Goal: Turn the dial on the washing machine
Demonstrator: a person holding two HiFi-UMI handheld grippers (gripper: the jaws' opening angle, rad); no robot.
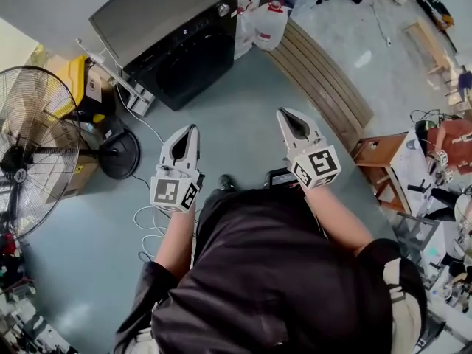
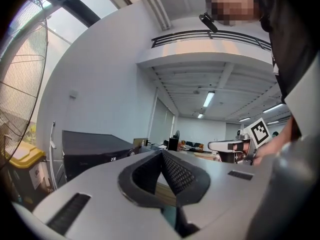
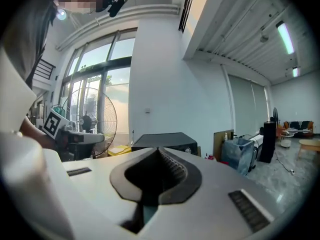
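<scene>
Head view: the washing machine (image 1: 177, 43) stands at the far side of the floor (image 1: 243, 124), its dark door facing the person; the dial (image 1: 223, 9) sits at the right end of its top panel. The left gripper (image 1: 193, 128) and right gripper (image 1: 283, 113) are held side by side, well short of the machine, both pointing toward it; each has its jaws closed with nothing between them. A fan (image 1: 33, 146) stands to the left; white jugs (image 1: 269, 21) stand just right of the machine, beside a slatted bench (image 1: 324, 87).

Left gripper view: the jaws meet at their tips and grip nothing; the washing machine lies beyond them to the left, its lit display visible but the dial too small to make out; the fan's grille fills the left edge, with a yellow bin (image 2: 22, 159) below it; the right gripper shows at the right, apart from the machine.

Right gripper view: the jaws are pressed together and empty; the washing machine stands straight ahead past the tips, the dial on its front at the right; the fan and the left gripper show to the left; a blue bin (image 3: 239, 151) stands to the right.
</scene>
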